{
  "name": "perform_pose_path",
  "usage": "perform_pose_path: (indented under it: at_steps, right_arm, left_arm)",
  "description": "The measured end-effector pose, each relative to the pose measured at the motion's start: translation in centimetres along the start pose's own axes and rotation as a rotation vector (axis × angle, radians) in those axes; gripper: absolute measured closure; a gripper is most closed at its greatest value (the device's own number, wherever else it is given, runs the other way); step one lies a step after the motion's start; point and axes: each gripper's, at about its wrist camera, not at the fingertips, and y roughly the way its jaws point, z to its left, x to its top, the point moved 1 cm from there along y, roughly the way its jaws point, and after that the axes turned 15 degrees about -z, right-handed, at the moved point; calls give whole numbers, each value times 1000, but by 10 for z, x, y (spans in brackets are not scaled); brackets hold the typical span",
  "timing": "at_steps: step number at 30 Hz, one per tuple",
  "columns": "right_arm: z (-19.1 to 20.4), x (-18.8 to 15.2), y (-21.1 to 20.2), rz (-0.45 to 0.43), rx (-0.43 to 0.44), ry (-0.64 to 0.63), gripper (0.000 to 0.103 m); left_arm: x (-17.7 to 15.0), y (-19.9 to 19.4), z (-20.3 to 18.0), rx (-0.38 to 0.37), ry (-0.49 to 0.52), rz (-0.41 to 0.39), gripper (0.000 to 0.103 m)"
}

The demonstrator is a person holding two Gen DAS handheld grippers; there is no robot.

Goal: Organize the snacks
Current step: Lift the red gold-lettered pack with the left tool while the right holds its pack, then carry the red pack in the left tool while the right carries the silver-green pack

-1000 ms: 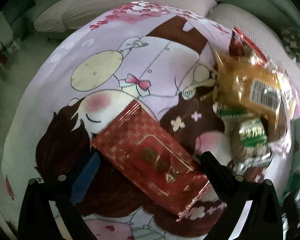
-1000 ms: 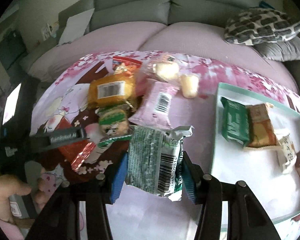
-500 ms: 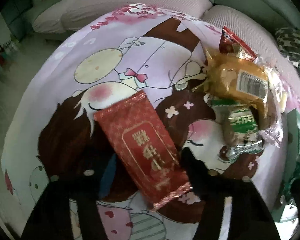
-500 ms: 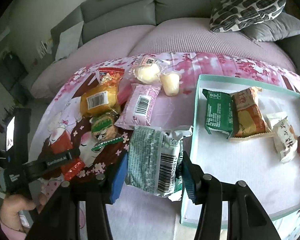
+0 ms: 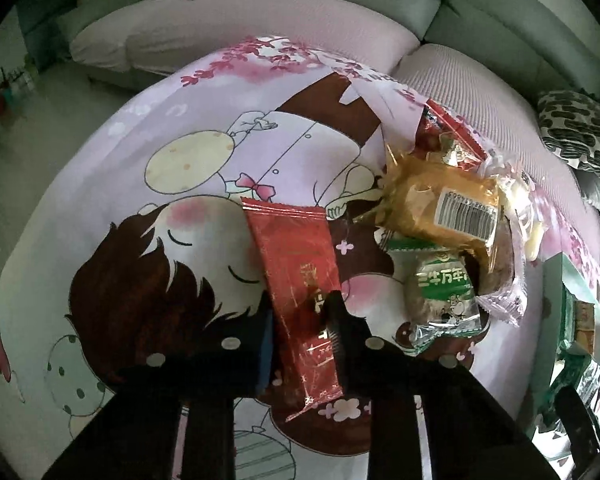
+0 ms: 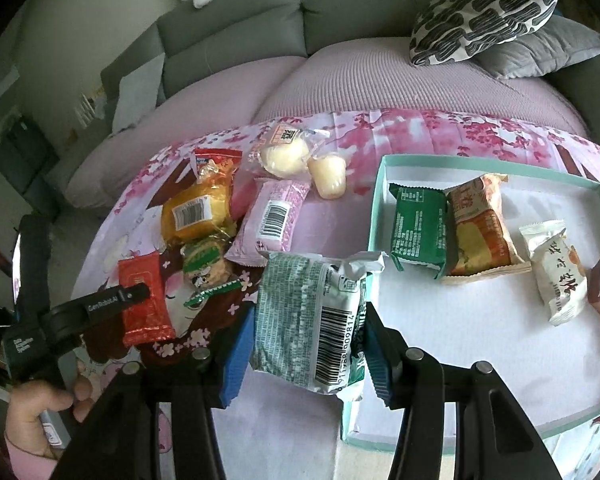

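The left claw (image 5: 300,312) is now closing on the flat red foil snack packet (image 5: 296,276); its lower end is hidden. The right claw (image 6: 306,344) keeps gripping the green-and-white crinkled snack bag (image 6: 308,316).

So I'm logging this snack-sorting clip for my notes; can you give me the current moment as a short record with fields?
surface: cartoon-print cloth in front of a grey sofa
left gripper: closed on the red packet, which still lies on the cloth
right gripper: holding the green-and-white packet, near the tray's left edge
tray: teal-rimmed, holds a green packet, an orange packet, a white packet, and one more cut off at the frame edge
unsorted pile: yellow packet, pink packet, and others
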Motion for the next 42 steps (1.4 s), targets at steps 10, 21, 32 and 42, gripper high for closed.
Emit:
perform_pose_path:
  at_steps: [10,21,32,42]
  right_arm:
    - [-4,2,-1,1,7,23,49]
    - [-8,0,3,21,0,44,49]
    - [-10,1,3,22,-5,50,49]
    - [-9,10,-11,-28,11,60,49]
  left_arm:
    - [13,2,-4,-182,-104,-25,92]
    - [-1,19,-8,-121,-74,37,90]
    - [0,14,-17,-114,-78,18,92]
    - [23,-39,-23,-182,-89,-126,92]
